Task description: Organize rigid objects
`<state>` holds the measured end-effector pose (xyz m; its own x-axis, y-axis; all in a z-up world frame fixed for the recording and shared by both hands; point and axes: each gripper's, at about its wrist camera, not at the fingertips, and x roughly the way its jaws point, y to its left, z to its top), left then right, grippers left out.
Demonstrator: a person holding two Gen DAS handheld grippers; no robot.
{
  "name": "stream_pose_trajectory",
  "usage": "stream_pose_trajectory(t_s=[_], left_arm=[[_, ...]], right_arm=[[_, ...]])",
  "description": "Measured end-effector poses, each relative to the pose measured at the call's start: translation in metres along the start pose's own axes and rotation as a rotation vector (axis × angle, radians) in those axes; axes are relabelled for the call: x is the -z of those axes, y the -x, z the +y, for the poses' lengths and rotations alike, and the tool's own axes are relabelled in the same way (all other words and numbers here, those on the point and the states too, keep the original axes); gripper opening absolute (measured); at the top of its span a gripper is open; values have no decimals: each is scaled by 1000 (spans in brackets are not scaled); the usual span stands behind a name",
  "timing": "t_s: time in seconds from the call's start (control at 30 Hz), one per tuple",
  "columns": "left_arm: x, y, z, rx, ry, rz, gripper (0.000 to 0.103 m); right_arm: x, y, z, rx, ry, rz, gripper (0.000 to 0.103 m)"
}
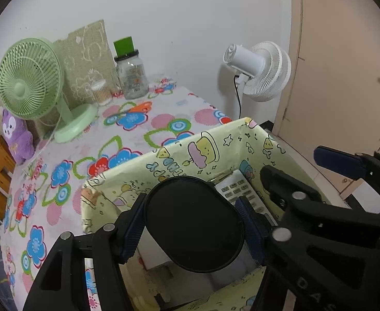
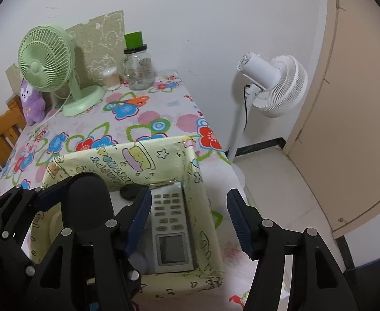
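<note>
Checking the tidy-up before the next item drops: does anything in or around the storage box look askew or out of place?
Nothing stands out. The remote control lies flat along the box's right wall, and the left gripper holds the black oval case above the box. The right gripper is open, and the green fan stands upright.

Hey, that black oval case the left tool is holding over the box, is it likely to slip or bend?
The black case looks rigid, keeping its oval shape between the left tool's pads, so bending seems unlikely. Its smooth, rounded edge could slip or twist, though the ribbed pads should help. Released here, it would probably drop into the box.
</note>
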<state>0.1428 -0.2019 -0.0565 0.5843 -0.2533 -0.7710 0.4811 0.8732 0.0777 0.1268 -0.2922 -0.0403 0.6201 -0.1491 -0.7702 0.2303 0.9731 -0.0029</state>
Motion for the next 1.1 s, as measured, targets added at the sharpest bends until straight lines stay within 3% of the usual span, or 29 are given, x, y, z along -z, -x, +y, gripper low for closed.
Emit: stream_pose_trajectory(t_s=[0.3, 0.37, 0.47, 0.73, 1.1], left_arm=[[0, -13, 1, 8, 17, 65, 71], [1, -13, 0, 17, 11, 75, 79], [3, -9, -4, 7, -2, 58, 89], [11, 10, 3, -7, -2, 31, 90], [28, 48, 22, -39, 26, -29, 91]], right_arm=[[4, -9, -9, -7, -27, 33, 66], [5, -10, -9, -7, -29, 36, 66], [5, -7, -7, -14, -32, 33, 66], [12, 10, -3, -27, -34, 10, 66], [21, 40, 17, -54, -6, -41, 78]])
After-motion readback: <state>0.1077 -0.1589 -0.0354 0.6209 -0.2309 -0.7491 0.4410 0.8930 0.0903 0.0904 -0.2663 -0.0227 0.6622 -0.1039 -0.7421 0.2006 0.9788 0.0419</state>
